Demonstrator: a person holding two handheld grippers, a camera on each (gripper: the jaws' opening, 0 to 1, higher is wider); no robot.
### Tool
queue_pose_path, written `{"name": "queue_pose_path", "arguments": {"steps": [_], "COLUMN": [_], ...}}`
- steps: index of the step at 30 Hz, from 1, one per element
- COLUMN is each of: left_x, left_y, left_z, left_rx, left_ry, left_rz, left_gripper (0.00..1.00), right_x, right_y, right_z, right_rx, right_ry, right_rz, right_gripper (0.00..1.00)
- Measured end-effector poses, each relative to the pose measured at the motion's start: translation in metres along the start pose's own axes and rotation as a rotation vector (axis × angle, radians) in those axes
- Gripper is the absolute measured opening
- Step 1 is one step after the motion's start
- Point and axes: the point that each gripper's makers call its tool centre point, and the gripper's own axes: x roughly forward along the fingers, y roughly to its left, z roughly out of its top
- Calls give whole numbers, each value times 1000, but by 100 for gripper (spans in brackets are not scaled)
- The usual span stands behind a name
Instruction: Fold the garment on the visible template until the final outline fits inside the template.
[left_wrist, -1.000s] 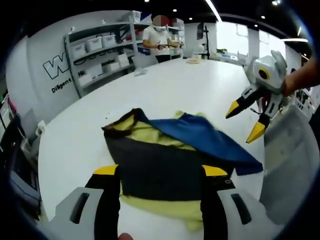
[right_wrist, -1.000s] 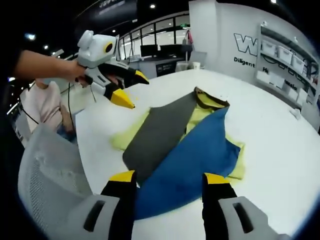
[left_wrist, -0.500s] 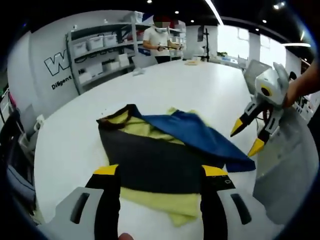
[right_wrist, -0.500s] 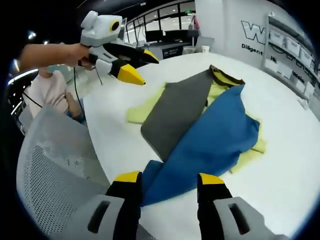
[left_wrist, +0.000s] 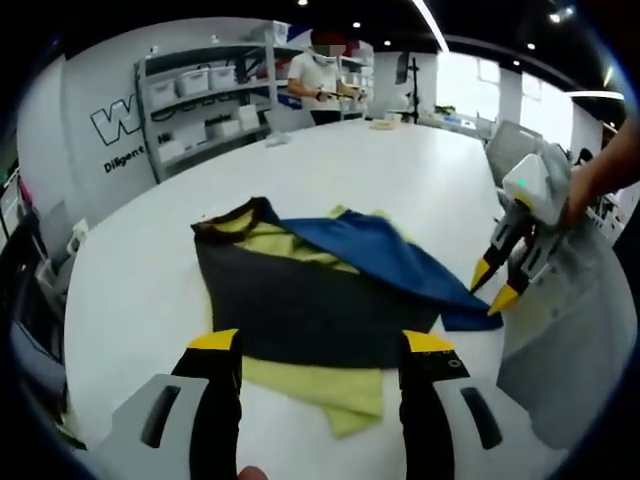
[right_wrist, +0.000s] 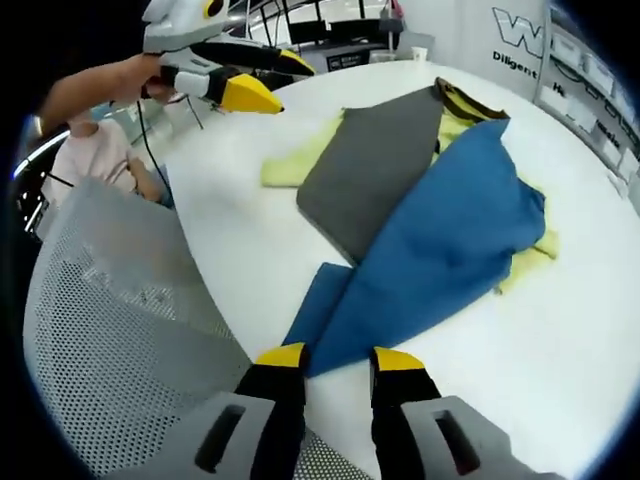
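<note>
Garment (left_wrist: 320, 290) lies spread on the white table (left_wrist: 400, 170), straight ahead of the left gripper (left_wrist: 320, 345): a dark grey panel nearest the jaws, a blue panel beyond it toward the right, yellow fabric showing at the near edge and at the collar end. Left gripper jaws stand wide apart, nothing between them; the grey panel's near edge sits just beyond the yellow tips.

Right gripper (right_wrist: 335, 360), in its own view, has jaws drawn close together with a narrow gap. The blue panel's corner lies right at the tips; cannot tell whether cloth is pinched. In the left gripper view the right gripper (left_wrist: 495, 285) points down at that same blue corner, tips just at the fabric edge.

From the right gripper, the garment (right_wrist: 430, 210) runs ahead and to the right, grey panel left of the blue. Left gripper (right_wrist: 250, 85) shows far ahead on the left, held by a hand (right_wrist: 100, 85). Mesh chair back (right_wrist: 110, 330) sits close on the left.

Shelving (left_wrist: 200, 100) and a standing person (left_wrist: 315, 75) are beyond the table's far end.
</note>
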Motion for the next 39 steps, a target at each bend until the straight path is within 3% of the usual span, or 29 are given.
{"name": "queue_pose_path", "arguments": {"steps": [4,8,9,10,16,18,22,34,37,39], "left_x": [1,4,5,4,5,4,5,7,7,7], "left_y": [0,-6,-7,-10,-13,-12,-12,-12,-11,-10], "left_z": [-3,-7,-8,-9,-11,-11,-12,-14,-16,-17], "left_rx": [-10,-14,-13,-12,-2,-13,-18,-25,-33,-38], "left_ry": [0,1,2,2,3,-1,-2,-6,-3,-5], "left_rz": [-1,-9,-12,-15,-31,-30,-30,-33,-29,-26], "left_gripper": [59,58,58,58,58,58,58,58,58,58], "right_x": [0,-1,-2,-1,-19,-31,-55,-97,-95,-81], "right_y": [0,-5,-6,-7,-24,-34,-55,-94,-98,-104], "right_z": [1,-7,-13,-7,8,23,42,75,79,74], "right_rx": [68,2,32,34,88,92,106,82,115,127], "right_ry": [-14,26,46,9,-65,-128,-194,-277,-289,-282], "right_rz": [-5,-64,-79,-77,-140,-172,-227,-296,-270,-270], "right_gripper": [14,0,0,0,0,0,0,0,0,0]}}
